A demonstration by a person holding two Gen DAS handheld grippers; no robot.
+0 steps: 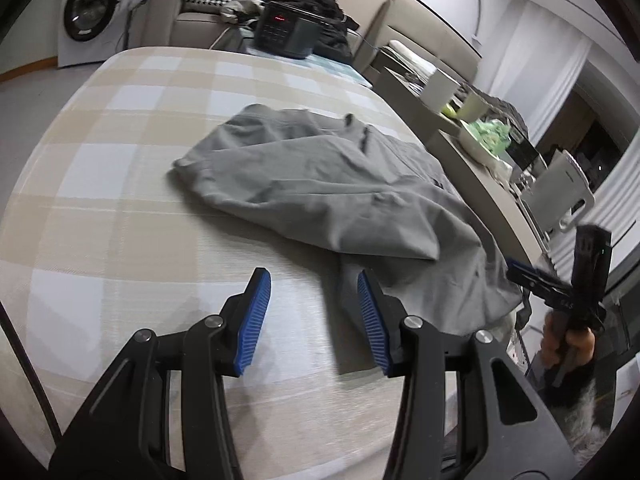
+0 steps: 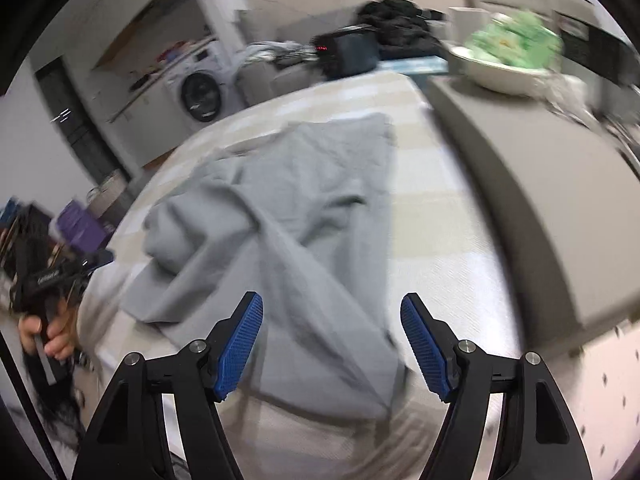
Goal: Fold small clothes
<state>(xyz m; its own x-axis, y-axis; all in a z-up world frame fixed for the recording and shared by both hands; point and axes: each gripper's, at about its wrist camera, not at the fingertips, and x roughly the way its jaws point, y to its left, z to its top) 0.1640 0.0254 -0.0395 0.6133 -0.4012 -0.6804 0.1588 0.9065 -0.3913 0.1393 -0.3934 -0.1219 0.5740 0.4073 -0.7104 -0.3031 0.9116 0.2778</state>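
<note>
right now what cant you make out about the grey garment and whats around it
- Grey garment: near hem drops over the bed edge in the left wrist view, hidden behind the left gripper.
- Garment type: crumpled and motion-blurred in the right wrist view.
- Green bundle in the bowl: blurred, unidentifiable.
- Appliance display: too small to read.

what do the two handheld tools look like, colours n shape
Both match: the left tool and right tool each have two black angular fingers on linkage arms with silver pivot bolts, tipped by ribbed blue pads. Seen from the other camera, each has a black pistol-style handle gripped by a bare hand; small pale lettering on the body is too blurred to read. No sleeve or cable is clearly visible.
</note>
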